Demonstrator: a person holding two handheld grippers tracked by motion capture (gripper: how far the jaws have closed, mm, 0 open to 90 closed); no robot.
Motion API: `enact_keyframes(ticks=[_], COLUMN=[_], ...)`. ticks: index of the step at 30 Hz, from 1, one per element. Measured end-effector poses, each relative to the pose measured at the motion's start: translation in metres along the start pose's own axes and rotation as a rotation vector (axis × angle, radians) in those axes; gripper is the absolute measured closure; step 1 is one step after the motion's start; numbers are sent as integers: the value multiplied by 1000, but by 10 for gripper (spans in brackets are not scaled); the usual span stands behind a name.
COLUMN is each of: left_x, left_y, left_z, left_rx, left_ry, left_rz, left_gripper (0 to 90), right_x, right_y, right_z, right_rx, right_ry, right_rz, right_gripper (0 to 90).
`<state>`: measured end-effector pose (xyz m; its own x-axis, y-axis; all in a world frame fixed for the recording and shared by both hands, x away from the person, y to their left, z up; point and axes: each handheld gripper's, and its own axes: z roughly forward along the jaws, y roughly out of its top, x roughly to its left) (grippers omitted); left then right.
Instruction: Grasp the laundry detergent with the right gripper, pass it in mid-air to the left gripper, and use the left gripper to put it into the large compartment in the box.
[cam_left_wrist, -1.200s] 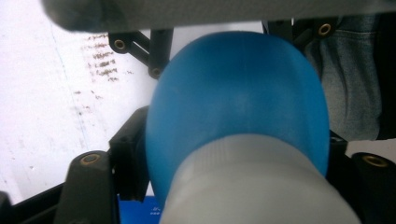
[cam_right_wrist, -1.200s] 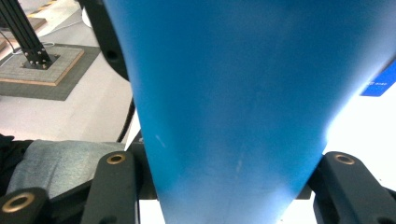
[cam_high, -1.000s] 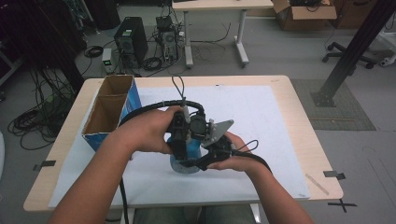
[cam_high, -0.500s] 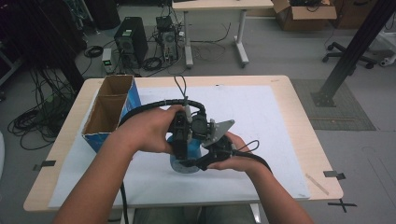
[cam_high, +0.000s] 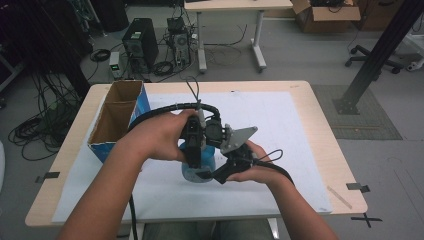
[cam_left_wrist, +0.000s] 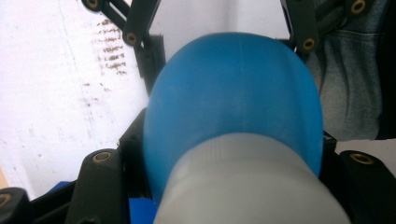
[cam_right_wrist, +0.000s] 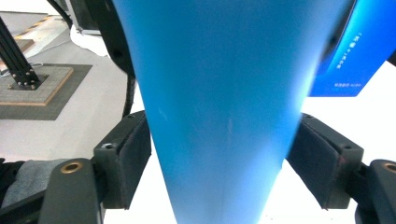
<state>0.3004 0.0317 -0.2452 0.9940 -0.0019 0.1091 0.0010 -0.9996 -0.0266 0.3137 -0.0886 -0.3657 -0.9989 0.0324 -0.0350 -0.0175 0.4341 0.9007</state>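
A blue bottle (cam_high: 189, 169) with a pale grey cap stands at the middle of the table between both hands. My left gripper (cam_high: 198, 159) comes down on it from above and is shut on its rounded blue shoulder (cam_left_wrist: 233, 102), with the cap nearest the camera. My right gripper (cam_high: 211, 175) reaches in from the lower right. Its jaws have just been opening, and the bottle's blue body (cam_right_wrist: 219, 93) stands between the black pads (cam_right_wrist: 128, 158), which sit right beside it without squeezing. The right gripper's linkages (cam_left_wrist: 133, 37) show behind the bottle.
An open cardboard box with blue sides (cam_high: 117, 117) stands at the table's left, seen again as a blue printed wall (cam_right_wrist: 355, 56). White paper (cam_high: 290, 125) covers the tabletop. Grey clothing (cam_left_wrist: 348, 93) lies near the table's front edge.
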Motion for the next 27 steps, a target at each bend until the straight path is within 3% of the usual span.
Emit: enact_keyframes(ticks=[8, 23, 27], left_x=[2, 5, 7], left_y=[2, 2, 1], left_z=[-5, -11, -13], left_rx=[6, -4, 3], left_ry=[2, -9, -9], left_rz=[-5, -17, -27], left_gripper=[387, 386, 386], right_x=[-3, -4, -4], right_y=[-4, -4, -4], right_z=[-7, -21, -32], right_rx=[29, 15, 3], right_ry=[-1, 17, 21], right_rz=[36, 63, 58], right_gripper=[111, 18, 16])
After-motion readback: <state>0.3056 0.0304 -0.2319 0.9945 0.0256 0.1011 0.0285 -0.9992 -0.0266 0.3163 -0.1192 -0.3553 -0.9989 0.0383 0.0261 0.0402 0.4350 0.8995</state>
